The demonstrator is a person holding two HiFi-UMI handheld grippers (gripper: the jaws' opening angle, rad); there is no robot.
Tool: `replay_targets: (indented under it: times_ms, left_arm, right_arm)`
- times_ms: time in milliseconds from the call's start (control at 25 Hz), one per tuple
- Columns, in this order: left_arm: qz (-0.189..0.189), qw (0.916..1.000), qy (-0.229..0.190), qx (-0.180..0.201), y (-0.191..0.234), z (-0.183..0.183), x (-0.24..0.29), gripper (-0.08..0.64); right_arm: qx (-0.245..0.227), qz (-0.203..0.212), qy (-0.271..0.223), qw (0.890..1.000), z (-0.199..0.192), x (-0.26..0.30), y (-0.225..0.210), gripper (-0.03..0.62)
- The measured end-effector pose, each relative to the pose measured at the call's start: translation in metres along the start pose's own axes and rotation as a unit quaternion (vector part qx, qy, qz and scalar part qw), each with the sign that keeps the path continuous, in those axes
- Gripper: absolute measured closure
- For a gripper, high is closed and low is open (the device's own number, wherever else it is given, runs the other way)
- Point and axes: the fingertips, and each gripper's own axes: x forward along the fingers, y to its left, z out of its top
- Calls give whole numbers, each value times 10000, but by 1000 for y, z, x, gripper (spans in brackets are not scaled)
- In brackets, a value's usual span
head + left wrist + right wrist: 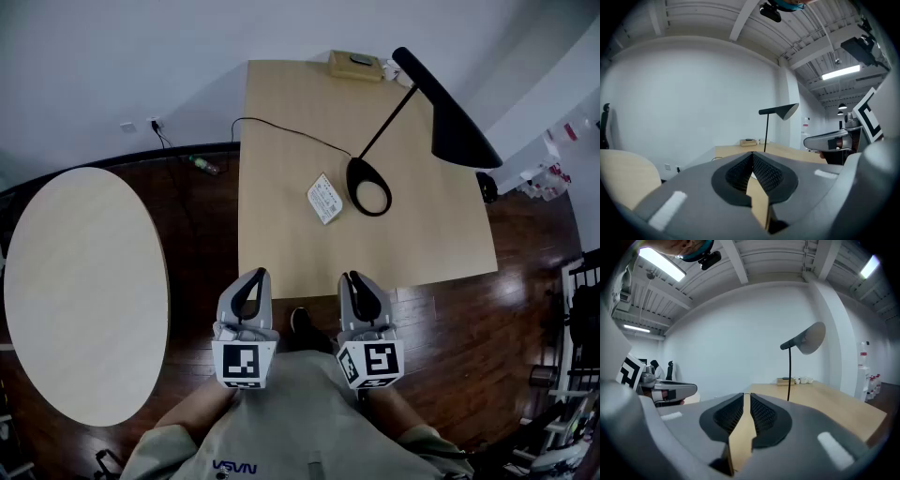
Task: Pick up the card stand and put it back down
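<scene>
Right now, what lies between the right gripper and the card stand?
Only bare tabletop: in the head view the right gripper hangs at the table's near edge, and the card stand lies farther in, beside the lamp base.

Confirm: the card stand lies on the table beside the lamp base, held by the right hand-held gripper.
Wrong: the right hand-held gripper holds nothing, per the right gripper view. The card stand lies on the table beside the lamp base.
</scene>
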Motion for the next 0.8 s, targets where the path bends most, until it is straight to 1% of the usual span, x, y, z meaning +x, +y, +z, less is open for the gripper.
replay_targets:
  times_ms: [160,360,480,520,600,720,800]
  left_arm:
    - [158,9998,-60,122,1,0,41,552]
    - [359,9993,-48,-5,0,5,80,552]
    - [495,9987,-24,-153,0,8,96,546]
    - [558,9983,26,-192,-1,6,101,505]
    - [691,9973,136,-219,-3,2,111,492]
    - [836,9959,275,-184,-3,-9,122,492]
    - [930,9949,348,-159,1,-15,121,497]
  right_arm:
    - [-14,20,69,10000,-7,39,-32,532]
    - [-31,71,395,9992,-28,97,-80,505]
    - [-76,182,666,9976,-51,135,-105,486]
    - [-79,246,770,9967,-61,146,-112,479]
    - [-111,360,953,9947,-80,165,-125,465]
    - [-134,460,1184,9918,-103,190,-139,454]
    - [-122,533,1361,9892,-121,200,-139,451]
